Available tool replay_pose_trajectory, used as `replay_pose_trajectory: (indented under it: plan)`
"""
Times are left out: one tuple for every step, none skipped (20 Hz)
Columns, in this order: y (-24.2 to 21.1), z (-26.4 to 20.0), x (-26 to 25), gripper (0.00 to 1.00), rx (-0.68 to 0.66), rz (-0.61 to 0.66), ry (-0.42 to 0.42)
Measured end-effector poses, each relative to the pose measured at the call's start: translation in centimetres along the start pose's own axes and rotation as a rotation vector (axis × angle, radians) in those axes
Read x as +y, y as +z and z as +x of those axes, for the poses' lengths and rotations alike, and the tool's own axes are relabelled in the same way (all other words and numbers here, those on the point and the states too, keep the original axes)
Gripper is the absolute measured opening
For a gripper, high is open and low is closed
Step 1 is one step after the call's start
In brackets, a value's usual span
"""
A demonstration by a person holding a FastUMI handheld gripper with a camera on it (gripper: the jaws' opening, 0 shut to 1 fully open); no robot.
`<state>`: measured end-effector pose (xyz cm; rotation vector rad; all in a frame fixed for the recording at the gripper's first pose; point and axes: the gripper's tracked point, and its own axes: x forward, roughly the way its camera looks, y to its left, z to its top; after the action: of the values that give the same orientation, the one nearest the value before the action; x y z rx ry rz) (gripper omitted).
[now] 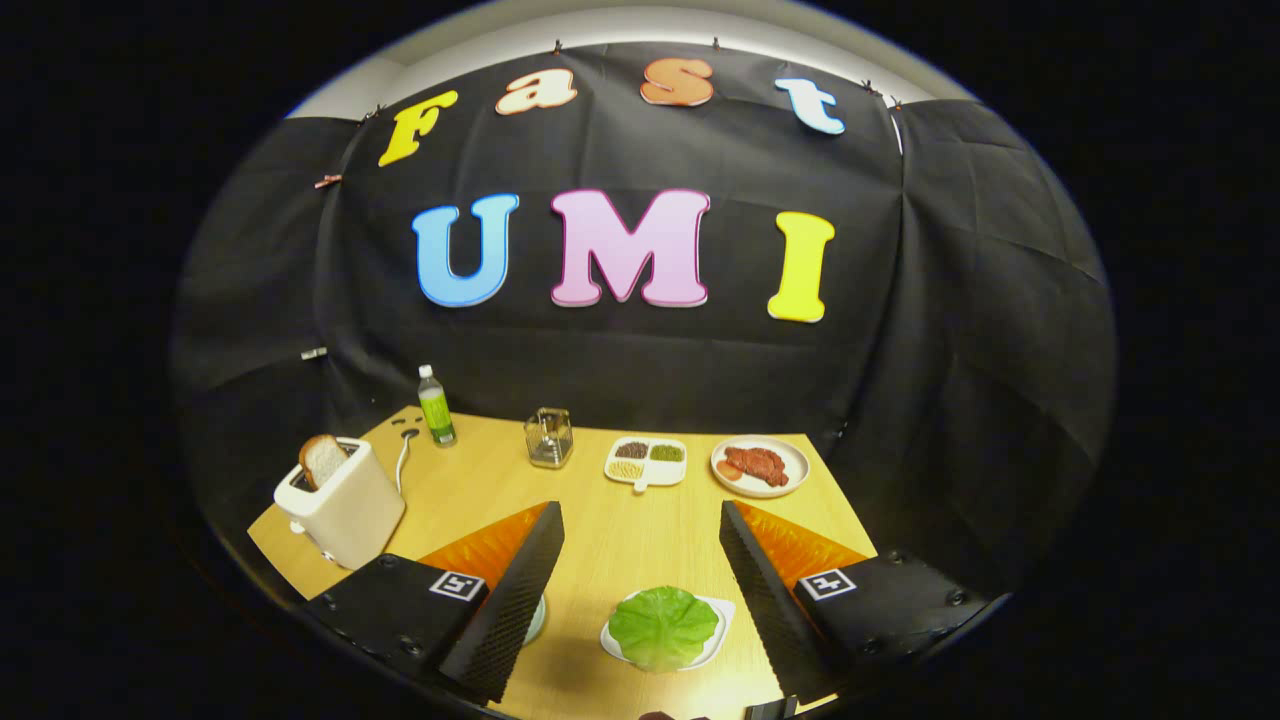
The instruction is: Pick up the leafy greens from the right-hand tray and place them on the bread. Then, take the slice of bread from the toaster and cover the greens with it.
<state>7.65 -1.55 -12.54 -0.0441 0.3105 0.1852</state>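
The fingers stand wide apart, clamped on nothing, the gripper [640,590] hovering over the pale wooden surface [620,530]. Between them and low, a little nearer the right finger, lies the flat round green lettuce leaf [663,627] on its small white tray [716,630]; it has no clear long axis, so a straight descent looks enough. Just behind the left finger a pale plate edge [537,620] peeks out. Farther left stands the cream toaster [345,505] with a bread slice [322,458] upright in its slot.
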Motion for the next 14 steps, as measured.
replay_pose_trajectory:
  plan:
    - [-1.4,0.7,-0.3,0.98,0.038,0.004,0.002]
    - [-3.1,1.5,-0.5,0.98,0.083,0.008,0.008]
    - [-4.9,2.2,-0.7,0.98,0.129,0.013,0.017]
    - [-6.6,2.8,-0.9,0.98,0.173,0.015,0.024]
    - [-8.2,3.5,-1.0,0.98,0.217,0.015,0.033]
    - [-9.7,4.1,-1.1,0.98,0.253,0.012,0.041]
    - [-11.0,4.6,-1.2,0.98,0.285,0.008,0.048]
    - [-12.4,5.0,-1.5,0.98,0.315,0.004,0.054]
    - [-13.7,5.5,-1.8,0.98,0.347,-0.003,0.060]
    - [-15.2,6.2,-2.0,0.98,0.380,-0.010,0.066]
    - [-16.4,6.7,-2.1,0.98,0.408,-0.015,0.076]
    - [-17.6,7.2,-2.2,0.98,0.434,-0.020,0.084]
    - [-18.6,7.7,-2.3,0.98,0.456,-0.027,0.090]
    - [-19.8,8.2,-2.5,0.98,0.480,-0.037,0.094]
